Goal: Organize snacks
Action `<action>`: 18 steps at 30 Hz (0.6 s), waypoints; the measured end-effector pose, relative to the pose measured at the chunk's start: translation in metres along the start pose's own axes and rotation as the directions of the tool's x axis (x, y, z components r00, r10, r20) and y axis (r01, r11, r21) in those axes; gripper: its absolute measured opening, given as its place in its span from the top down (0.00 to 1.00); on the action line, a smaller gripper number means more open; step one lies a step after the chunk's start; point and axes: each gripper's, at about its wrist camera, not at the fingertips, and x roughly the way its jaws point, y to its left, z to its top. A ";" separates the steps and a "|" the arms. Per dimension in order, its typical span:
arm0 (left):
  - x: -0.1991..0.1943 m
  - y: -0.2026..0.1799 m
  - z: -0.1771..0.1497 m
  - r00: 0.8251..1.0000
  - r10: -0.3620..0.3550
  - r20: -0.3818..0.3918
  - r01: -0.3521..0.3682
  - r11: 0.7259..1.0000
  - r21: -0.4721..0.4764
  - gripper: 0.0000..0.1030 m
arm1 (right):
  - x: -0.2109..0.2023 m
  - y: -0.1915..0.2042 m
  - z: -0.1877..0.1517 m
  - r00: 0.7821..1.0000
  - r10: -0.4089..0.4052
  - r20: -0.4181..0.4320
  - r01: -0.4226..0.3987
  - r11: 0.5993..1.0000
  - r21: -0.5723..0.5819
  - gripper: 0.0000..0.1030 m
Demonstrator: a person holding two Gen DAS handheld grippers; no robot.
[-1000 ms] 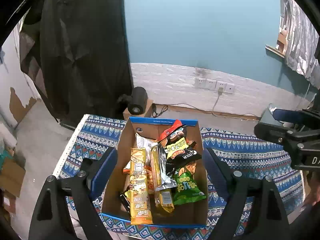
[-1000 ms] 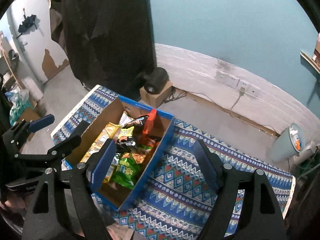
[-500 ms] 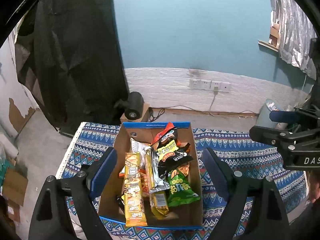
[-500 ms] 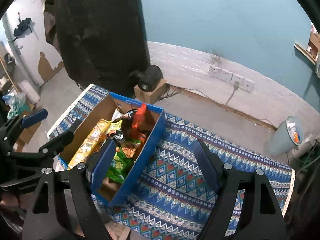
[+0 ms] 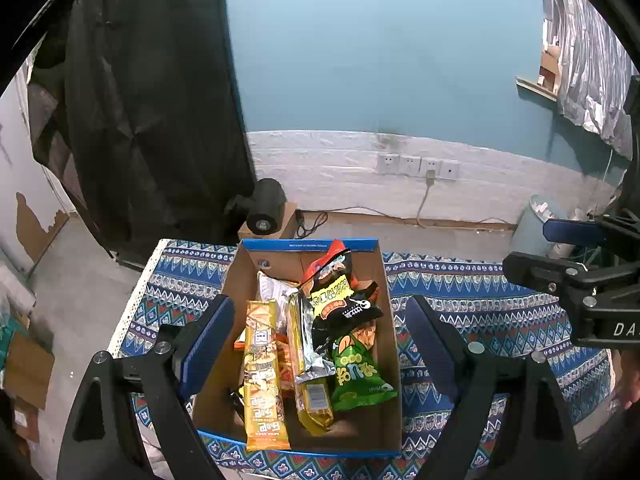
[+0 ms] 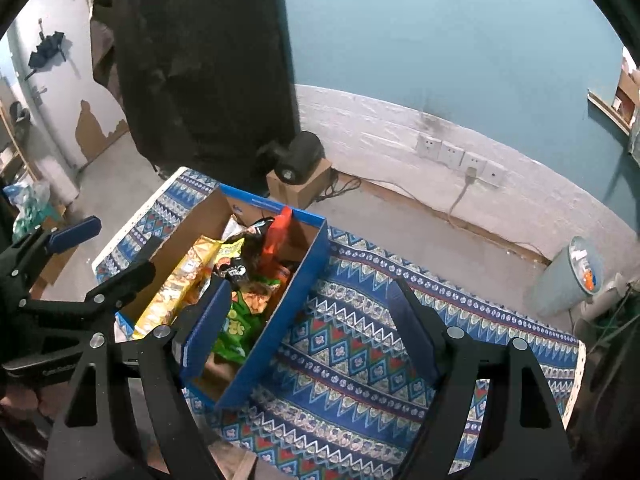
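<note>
An open cardboard box with a blue rim [image 5: 310, 245] sits on a patterned blue cloth [image 5: 480, 300]. Several snack packs lie in it: a long yellow biscuit pack [image 5: 262, 376], a green chips bag [image 5: 356, 372], a black and yellow bag [image 5: 340, 300] and a silver pack [image 5: 314, 344]. My left gripper [image 5: 320, 344] hovers open above the box, holding nothing. My right gripper [image 6: 310, 328] is open and empty too. It straddles the box's blue right wall [image 6: 276, 320], one finger over the snacks and one over the cloth [image 6: 360, 360]. Each gripper shows at the edge of the other's view.
Behind the box on the floor, a black cylindrical device [image 5: 264, 208] rests on a small carton. A black cloth [image 5: 152, 100] hangs at the back left. A grey bin [image 6: 568, 276] stands off the table's right end. The cloth's left edge [image 5: 136, 304] drops to the floor.
The left wrist view has levelled slightly and both views show a little more of the room. The jaws keep the same width and nothing in the box has moved.
</note>
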 end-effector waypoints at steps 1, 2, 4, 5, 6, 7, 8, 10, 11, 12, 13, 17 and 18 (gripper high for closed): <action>0.001 0.000 0.000 1.000 -0.002 -0.002 0.002 1.000 -0.001 0.14 | 0.000 0.000 0.000 1.000 0.000 -0.002 0.000 1.000 0.000 0.23; 0.001 0.000 0.000 1.000 -0.003 -0.005 0.003 1.000 -0.003 0.14 | 0.000 0.000 0.000 1.000 0.000 -0.004 0.000 1.000 0.000 0.23; 0.002 0.000 -0.001 1.000 -0.004 -0.009 0.004 1.000 -0.005 0.14 | 0.000 0.000 0.000 1.000 0.001 -0.004 -0.001 1.000 -0.003 0.23; 0.002 0.000 -0.001 1.000 -0.005 -0.010 0.005 1.000 -0.005 0.14 | 0.001 0.000 0.000 1.000 0.000 -0.005 0.000 1.000 -0.002 0.23; 0.002 0.000 -0.001 1.000 -0.006 -0.012 0.006 1.000 -0.006 0.14 | 0.001 0.000 0.000 1.000 0.001 -0.005 -0.001 1.000 -0.002 0.23; 0.002 0.000 -0.001 1.000 -0.008 -0.014 0.008 1.000 -0.006 0.14 | 0.001 0.000 0.001 1.000 0.002 -0.006 -0.002 1.000 -0.002 0.23; 0.002 0.000 -0.001 1.000 -0.008 -0.015 0.008 1.000 -0.006 0.14 | 0.001 0.000 0.001 1.000 0.003 -0.008 -0.003 1.000 -0.003 0.23; 0.002 0.000 -0.001 1.000 -0.007 -0.017 0.007 1.000 -0.007 0.14 | 0.001 0.000 0.001 1.000 0.004 -0.008 -0.004 1.000 -0.003 0.23; 0.002 0.000 -0.001 1.000 -0.007 -0.017 0.007 1.000 -0.008 0.14 | 0.002 0.000 0.001 1.000 0.004 -0.008 -0.004 1.000 -0.003 0.23; 0.002 0.001 -0.001 1.000 -0.008 -0.016 0.007 1.000 -0.008 0.14 | 0.001 0.000 0.001 1.000 0.003 -0.008 -0.003 1.000 -0.002 0.23; 0.002 0.001 -0.001 1.000 -0.008 -0.015 0.008 1.000 -0.011 0.14 | 0.002 0.000 0.001 1.000 0.004 -0.007 -0.004 1.000 -0.003 0.23; 0.002 0.001 -0.002 1.000 -0.006 -0.012 0.006 1.000 -0.012 0.14 | 0.002 0.000 0.001 1.000 0.004 -0.007 -0.005 1.000 -0.004 0.23; 0.002 0.001 -0.001 1.000 -0.006 -0.012 0.006 1.000 -0.011 0.14 | 0.002 -0.001 0.001 1.000 0.004 -0.008 -0.004 1.000 -0.004 0.23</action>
